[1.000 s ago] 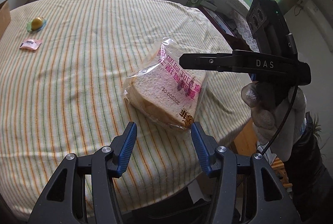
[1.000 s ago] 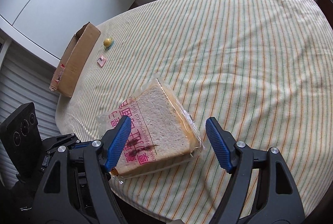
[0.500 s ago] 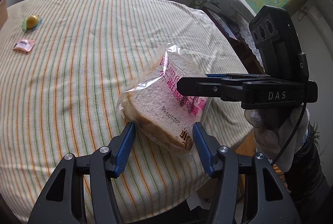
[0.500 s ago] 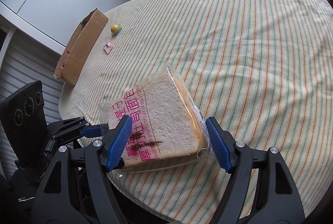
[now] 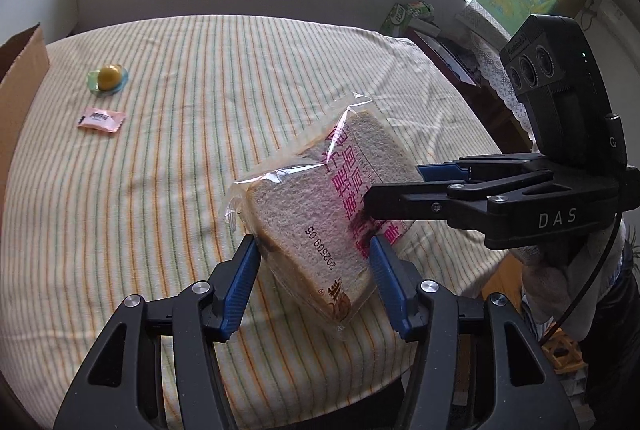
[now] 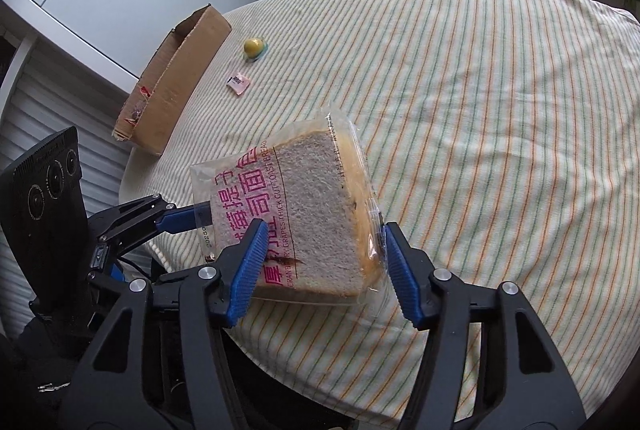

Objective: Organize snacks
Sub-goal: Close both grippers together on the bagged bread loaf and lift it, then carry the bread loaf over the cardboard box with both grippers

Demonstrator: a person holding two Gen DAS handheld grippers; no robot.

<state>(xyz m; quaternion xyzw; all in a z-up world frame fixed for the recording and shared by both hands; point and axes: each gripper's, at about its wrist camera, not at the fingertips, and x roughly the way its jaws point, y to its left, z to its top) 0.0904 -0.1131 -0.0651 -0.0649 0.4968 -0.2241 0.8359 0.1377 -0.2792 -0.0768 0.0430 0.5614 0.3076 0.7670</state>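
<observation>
Right wrist view: right claw (image 6: 322, 262) is closing around the bread bag (image 6: 304, 214); left claw (image 5: 314, 272) at nine o'clock grasps the same bag above the tabletop (image 6: 500, 110).

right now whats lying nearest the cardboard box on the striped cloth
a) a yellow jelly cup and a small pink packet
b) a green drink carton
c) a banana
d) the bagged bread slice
a: the yellow jelly cup and the small pink packet lie on the cloth just beside the cardboard box, while the bagged bread sits far off between the grippers.
</observation>
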